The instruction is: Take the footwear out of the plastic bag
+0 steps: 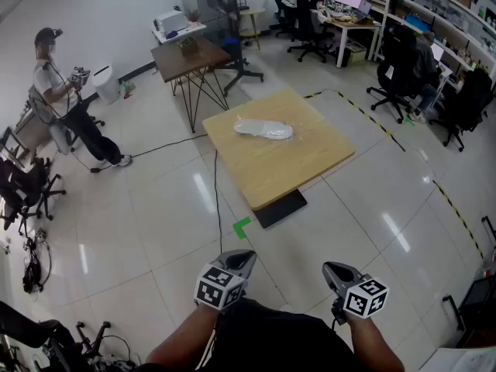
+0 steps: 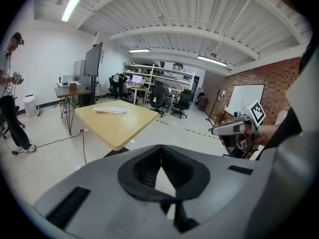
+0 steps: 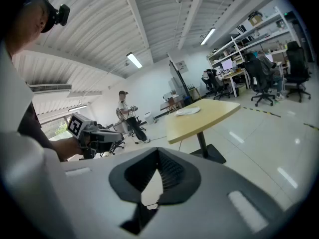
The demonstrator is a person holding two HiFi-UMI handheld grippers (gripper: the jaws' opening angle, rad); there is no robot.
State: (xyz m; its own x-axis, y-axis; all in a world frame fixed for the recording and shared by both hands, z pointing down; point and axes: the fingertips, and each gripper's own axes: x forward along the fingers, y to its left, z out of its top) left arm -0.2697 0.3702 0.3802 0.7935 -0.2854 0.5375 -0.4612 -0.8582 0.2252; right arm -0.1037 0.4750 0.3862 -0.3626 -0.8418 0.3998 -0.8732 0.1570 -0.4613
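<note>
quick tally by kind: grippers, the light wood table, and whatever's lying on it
grippers: 2 (left gripper, right gripper, jaws shut, both empty)
light wood table: 1
plastic bag of footwear: 1
total: 4

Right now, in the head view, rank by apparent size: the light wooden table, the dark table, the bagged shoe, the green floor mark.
1. light wooden table
2. dark table, farther off, so its real size is unsure
3. bagged shoe
4. green floor mark
</note>
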